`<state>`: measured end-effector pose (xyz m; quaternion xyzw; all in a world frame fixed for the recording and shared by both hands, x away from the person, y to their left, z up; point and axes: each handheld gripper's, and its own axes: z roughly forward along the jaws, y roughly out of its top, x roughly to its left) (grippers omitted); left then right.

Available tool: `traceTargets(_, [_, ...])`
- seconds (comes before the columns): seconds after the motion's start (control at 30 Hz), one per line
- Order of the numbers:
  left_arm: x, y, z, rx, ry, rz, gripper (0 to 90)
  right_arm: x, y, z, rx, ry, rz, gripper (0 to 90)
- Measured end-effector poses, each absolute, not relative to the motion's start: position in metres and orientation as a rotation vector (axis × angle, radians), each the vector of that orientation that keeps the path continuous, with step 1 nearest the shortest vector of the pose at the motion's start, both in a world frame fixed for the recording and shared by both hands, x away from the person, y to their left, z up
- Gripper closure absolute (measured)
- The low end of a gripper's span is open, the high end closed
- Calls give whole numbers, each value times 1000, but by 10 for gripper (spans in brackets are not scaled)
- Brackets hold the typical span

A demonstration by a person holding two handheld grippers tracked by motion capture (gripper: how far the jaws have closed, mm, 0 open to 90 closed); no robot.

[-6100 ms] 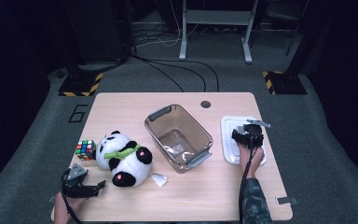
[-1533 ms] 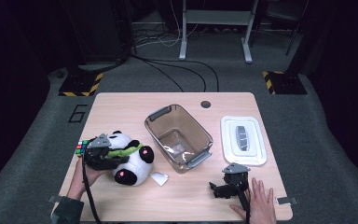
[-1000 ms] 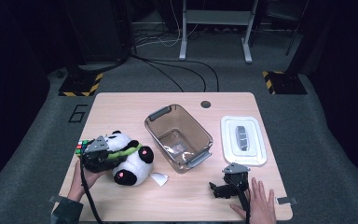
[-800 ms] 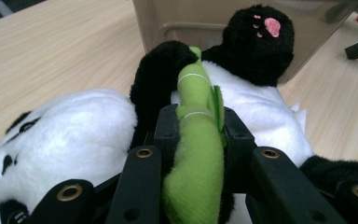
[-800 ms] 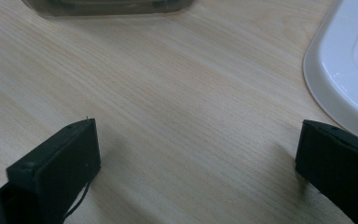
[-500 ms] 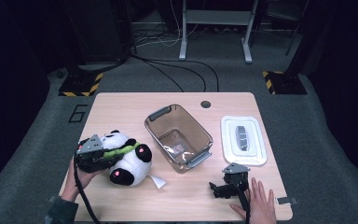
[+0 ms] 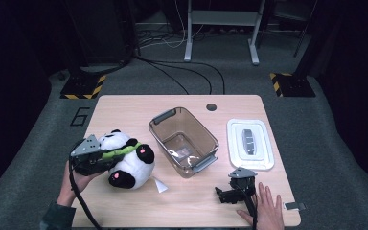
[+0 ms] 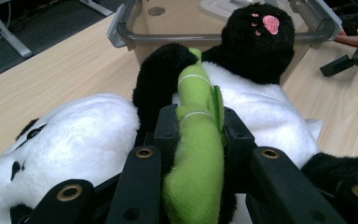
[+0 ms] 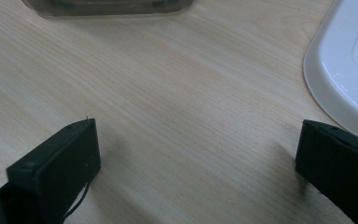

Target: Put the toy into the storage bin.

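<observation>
While panda (image 7: 124, 160) hangs gripped, clear bin (image 7: 172, 125) holds a packet (image 7: 179, 151), white lid (image 7: 263, 160) beside

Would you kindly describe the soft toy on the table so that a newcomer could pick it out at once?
Start at the clear plastic bin in the middle of the wooden table and look left. There lies a plush panda, black and white, with pink paw pads. Its green bamboo stalk, pinched by the left tool, sets it apart from the white lid at the right.

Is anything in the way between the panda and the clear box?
Nothing visible. The left gripper grips the panda by its green scarf, beside the open, almost empty clear box; bare table lies between them.
</observation>
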<state>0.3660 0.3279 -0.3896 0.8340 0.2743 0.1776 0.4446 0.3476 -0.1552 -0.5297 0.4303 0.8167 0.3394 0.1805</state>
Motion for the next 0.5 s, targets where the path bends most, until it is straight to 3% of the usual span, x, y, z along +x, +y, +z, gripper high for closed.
traceTargets(0.5, [361, 322, -357, 2070, 620, 469, 731, 348, -155, -530, 1216, 2307, 959, 0])
